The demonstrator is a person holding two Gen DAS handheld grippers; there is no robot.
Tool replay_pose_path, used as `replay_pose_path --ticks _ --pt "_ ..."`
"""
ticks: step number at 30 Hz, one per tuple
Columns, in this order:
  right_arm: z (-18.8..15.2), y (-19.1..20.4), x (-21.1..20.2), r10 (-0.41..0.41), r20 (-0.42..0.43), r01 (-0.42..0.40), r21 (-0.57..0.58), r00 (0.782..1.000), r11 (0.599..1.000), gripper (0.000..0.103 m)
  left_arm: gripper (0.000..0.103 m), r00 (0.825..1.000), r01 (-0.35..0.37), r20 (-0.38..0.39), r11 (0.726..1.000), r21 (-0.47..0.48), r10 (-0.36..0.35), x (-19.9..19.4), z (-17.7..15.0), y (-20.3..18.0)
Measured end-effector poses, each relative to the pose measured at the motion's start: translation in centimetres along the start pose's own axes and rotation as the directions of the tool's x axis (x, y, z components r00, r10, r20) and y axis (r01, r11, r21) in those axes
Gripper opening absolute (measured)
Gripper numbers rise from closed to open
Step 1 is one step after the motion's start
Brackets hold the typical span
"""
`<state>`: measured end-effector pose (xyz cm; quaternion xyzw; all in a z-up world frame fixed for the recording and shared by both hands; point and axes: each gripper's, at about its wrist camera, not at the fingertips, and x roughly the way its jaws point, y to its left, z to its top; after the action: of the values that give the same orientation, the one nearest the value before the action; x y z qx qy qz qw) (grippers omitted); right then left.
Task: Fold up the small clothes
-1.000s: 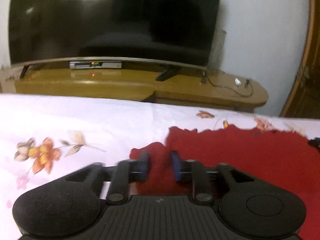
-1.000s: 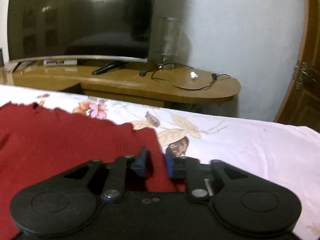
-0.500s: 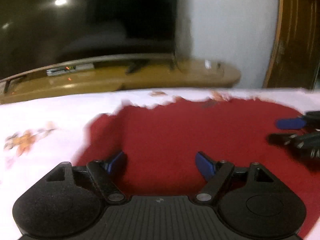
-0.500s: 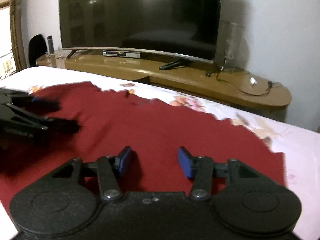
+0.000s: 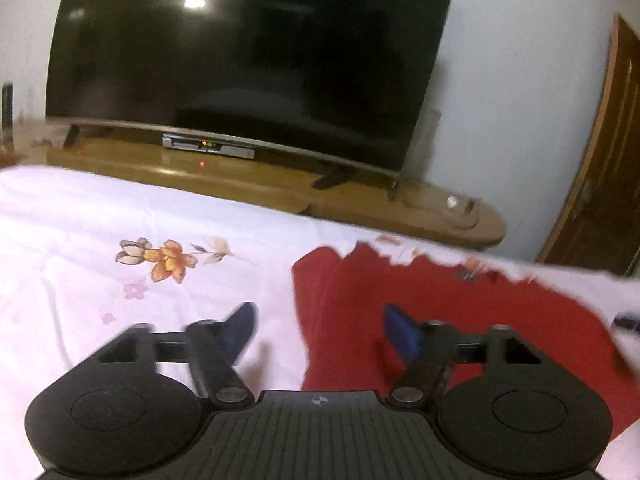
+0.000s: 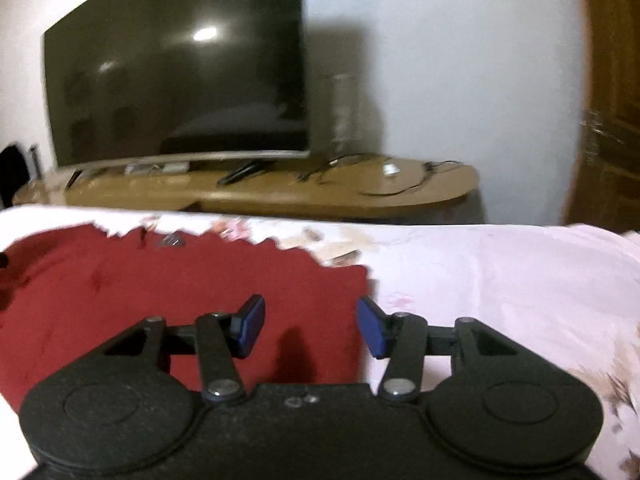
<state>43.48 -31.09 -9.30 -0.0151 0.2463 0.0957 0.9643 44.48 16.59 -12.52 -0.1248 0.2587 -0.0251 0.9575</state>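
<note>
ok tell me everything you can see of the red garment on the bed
The red garment is dark red, soft-looking cloth, maybe knit, spread mostly flat on the white floral bedsheet. Its far edge looks jagged, with something small and blurred lying there. The left gripper straddles its left edge and the right gripper its right edge, both open, neither gripping it.

My left gripper (image 5: 318,330): matte black body, ribbed centre plate with small round mark, two round domed housings, silver pivot screws, black link arms, blue pads (image 5: 402,334). My right gripper (image 6: 310,326): same black build, smooth grainy centre plate, two tiny silver fasteners, blue pads (image 6: 252,322).
</note>
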Motion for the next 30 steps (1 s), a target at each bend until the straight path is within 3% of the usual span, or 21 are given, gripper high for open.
replay_pose_path --ticks 3,4,5,6,8,9,10,12,14,15,17,20,23,26,27,29,30 --pt "-0.1 -1.4 1.1 -0.006 -0.039 0.009 0.066 0.999 0.998 0.048 0.064 0.997 -0.011 -0.082 1.0 -0.01 0.01 2.1 1.2 -0.7" --pt "-0.2 -1.6 1.4 -0.006 -0.051 0.01 0.075 0.999 0.997 0.048 0.054 0.987 -0.027 -0.158 1.0 -0.001 0.027 3.6 1.2 -0.9" --pt "-0.3 -1.6 1.9 0.003 -0.065 0.002 0.08 0.998 0.997 0.048 0.03 0.98 -0.042 -0.195 0.999 0.001 0.041 4.5 0.9 -1.0" --pt "-0.4 -1.3 2.3 0.011 -0.084 -0.004 0.078 0.996 0.997 0.045 0.013 0.983 -0.012 -0.183 1.0 -0.018 0.008 4.3 0.9 -1.2" --pt "-0.5 -1.1 2.8 0.038 -0.133 -0.028 0.072 0.99 0.997 0.025 0.013 0.996 0.006 -0.089 0.999 0.038 -0.003 2.7 0.7 -2.5" --pt "-0.5 -1.0 2.6 0.057 -0.125 -0.048 0.072 0.99 0.996 0.021 0.012 0.993 -0.022 -0.111 0.997 0.069 0.03 3.2 0.3 -2.9" --pt "-0.6 -0.9 2.6 0.041 -0.122 -0.034 0.056 0.992 0.998 0.021 0.017 0.982 -0.05 -0.175 0.995 0.087 0.065 4.2 -0.3 -2.8" --pt "-1.1 -1.1 3.6 0.012 -0.162 -0.005 0.039 0.987 0.999 0.024 0.028 0.982 -0.059 -0.173 0.995 0.08 0.073 4.3 -0.7 -2.4" --pt "-1.0 -1.4 3.5 0.002 -0.162 0.005 0.039 0.987 0.999 0.031 0.064 0.988 -0.079 -0.132 0.996 0.044 0.085 3.0 -0.4 -1.9" --pt "-0.9 -1.4 3.3 0.001 -0.159 0.004 0.035 0.987 0.999 0.03 0.092 0.99 -0.091 -0.103 0.996 0.025 0.093 2.1 -0.3 -1.4" --pt "-1.0 -1.3 2.5 -0.003 -0.136 0.007 0.024 0.991 1.0 0.03 0.094 0.996 -0.05 -0.079 0.999 -0.021 0.048 0.4 -0.6 -0.2" --pt "-1.0 -1.4 1.0 -0.007 -0.089 0.009 0.022 0.996 1.0 0.031 0.094 0.992 0.011 -0.124 0.993 -0.12 -0.026 -0.3 -1.4 1.7" --pt "-1.3 -1.1 -0.1 0.019 -0.059 -0.017 0.036 0.998 0.999 0.03 0.083 0.978 0.044 -0.19 0.98 -0.193 -0.081 0.1 -2.7 2.2" --pt "-2.0 -0.3 -0.6 0.05 -0.06 -0.049 0.01 0.997 0.999 0.027 0.083 0.972 0.042 -0.224 0.986 -0.16 -0.078 0.5 -3.7 1.3" --pt "-2.6 0.2 0.3 0.019 -0.117 -0.022 -0.024 0.993 0.999 0.029 0.083 0.967 0.042 -0.241 0.987 -0.157 -0.08 0.7 -3.5 1.1" --pt "-2.7 0.4 0.4 -0.001 -0.124 -0.003 -0.032 0.992 0.999 0.032 0.069 0.944 0.132 -0.262 0.958 -0.253 -0.2 0.4 -3.4 1.8" --pt "-2.2 0.3 0.1 0.004 -0.125 -0.005 -0.009 0.992 1.0 0.032 0.065 0.939 0.141 -0.263 0.946 -0.291 -0.221 0.3 -3.5 1.9"
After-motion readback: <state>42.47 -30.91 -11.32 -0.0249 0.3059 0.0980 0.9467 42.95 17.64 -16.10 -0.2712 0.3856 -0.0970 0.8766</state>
